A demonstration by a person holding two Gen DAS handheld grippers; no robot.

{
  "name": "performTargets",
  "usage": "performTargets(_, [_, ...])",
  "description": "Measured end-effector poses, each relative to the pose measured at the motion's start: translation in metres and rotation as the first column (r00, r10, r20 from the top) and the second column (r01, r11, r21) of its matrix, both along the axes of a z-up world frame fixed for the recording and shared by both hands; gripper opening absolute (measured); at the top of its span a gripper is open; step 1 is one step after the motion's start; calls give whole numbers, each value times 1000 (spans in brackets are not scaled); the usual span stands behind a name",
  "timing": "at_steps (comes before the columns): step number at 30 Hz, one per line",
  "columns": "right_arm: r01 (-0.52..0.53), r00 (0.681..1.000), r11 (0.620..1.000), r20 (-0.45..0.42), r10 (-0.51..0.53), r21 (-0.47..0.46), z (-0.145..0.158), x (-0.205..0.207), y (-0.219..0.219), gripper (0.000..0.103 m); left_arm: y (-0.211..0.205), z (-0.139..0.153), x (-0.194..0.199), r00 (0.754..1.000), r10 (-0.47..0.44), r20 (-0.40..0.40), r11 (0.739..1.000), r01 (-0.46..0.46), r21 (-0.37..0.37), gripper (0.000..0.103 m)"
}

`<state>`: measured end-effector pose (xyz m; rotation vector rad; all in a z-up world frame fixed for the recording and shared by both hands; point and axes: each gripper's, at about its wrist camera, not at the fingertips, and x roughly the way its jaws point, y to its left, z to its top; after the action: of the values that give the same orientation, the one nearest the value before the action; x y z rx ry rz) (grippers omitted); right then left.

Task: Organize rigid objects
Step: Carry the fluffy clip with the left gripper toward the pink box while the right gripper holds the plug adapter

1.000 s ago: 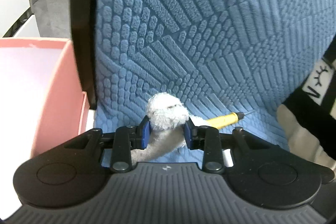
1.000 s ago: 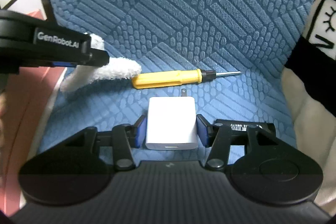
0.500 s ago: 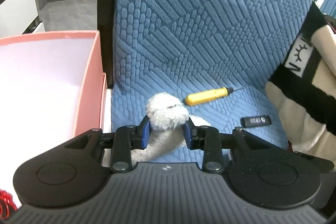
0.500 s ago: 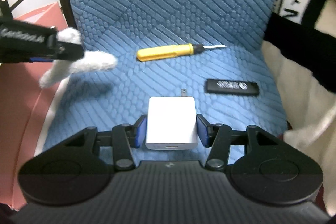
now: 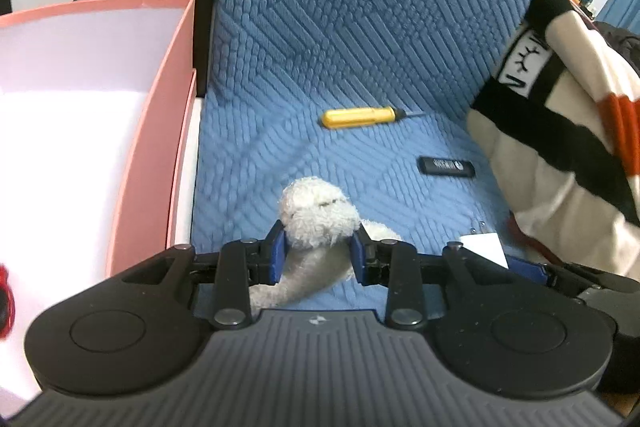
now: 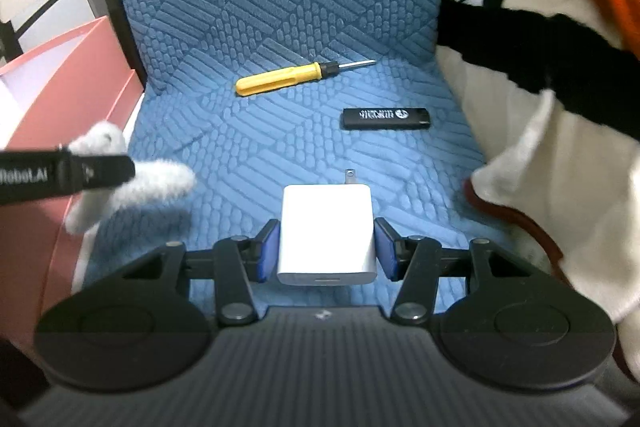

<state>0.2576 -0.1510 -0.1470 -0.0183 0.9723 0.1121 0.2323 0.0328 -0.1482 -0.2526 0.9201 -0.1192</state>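
My left gripper point(image 5: 318, 253) is shut on a white plush toy point(image 5: 316, 213) and holds it above the blue seat cushion point(image 5: 360, 67). My right gripper point(image 6: 326, 247) is shut on a white charger block point(image 6: 326, 231), prongs pointing forward. The charger's corner also shows in the left wrist view point(image 5: 482, 245). The plush and the left gripper show at the left of the right wrist view point(image 6: 132, 179). A yellow screwdriver point(image 6: 280, 79) and a black lighter point(image 6: 386, 118) lie on the cushion ahead; both also show in the left wrist view, screwdriver point(image 5: 360, 117), lighter point(image 5: 446, 167).
A pink box point(image 5: 160, 115) with a white inside stands left of the seat, also seen in the right wrist view point(image 6: 60, 83). A cream, black and orange blanket point(image 5: 560, 131) lies on the right side of the seat. A red object point(image 5: 5, 301) shows at the far left edge.
Both grippers have pulled back and up from the cushion with their objects. The screwdriver and lighter now look farther away, and more of the pink box and blanket shows.
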Motion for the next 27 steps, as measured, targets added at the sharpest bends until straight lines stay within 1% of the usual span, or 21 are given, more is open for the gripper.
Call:
performTargets(5, [1, 1000, 1000, -2, -1, 10, 5, -17, -5, 53, 0, 6, -24, 1000, 2, 21, 1000, -3, 15, 37])
performTargets(8, [5, 1000, 1000, 3, -5, 25, 9, -27, -9, 53, 3, 10, -35, 1000, 5, 28, 1000, -4, -4, 37])
performTargets(12, [16, 1000, 999, -4, -16, 32, 13, -40, -10, 53, 2, 16, -46, 999, -7, 35, 1000, 7, -2, 37])
performTargets(14, [33, 999, 998, -25, -32, 46, 14, -45, -8, 53, 0, 20, -52, 999, -25, 41, 1000, 25, 1, 37])
performTargets(17, [28, 999, 998, -25, -27, 54, 18, -53, -6, 53, 0, 23, -59, 999, -31, 40, 1000, 30, 5, 37])
performTargets(22, [22, 1000, 997, -20, -20, 75, 27, -63, -4, 53, 2, 27, -74, 999, -33, 32, 999, 34, -19, 37])
performTargets(27, [-4, 1000, 996, 8, 3, 91, 42, -68, -1, 53, 6, 35, -89, 999, -23, 39, 997, 25, -67, 37])
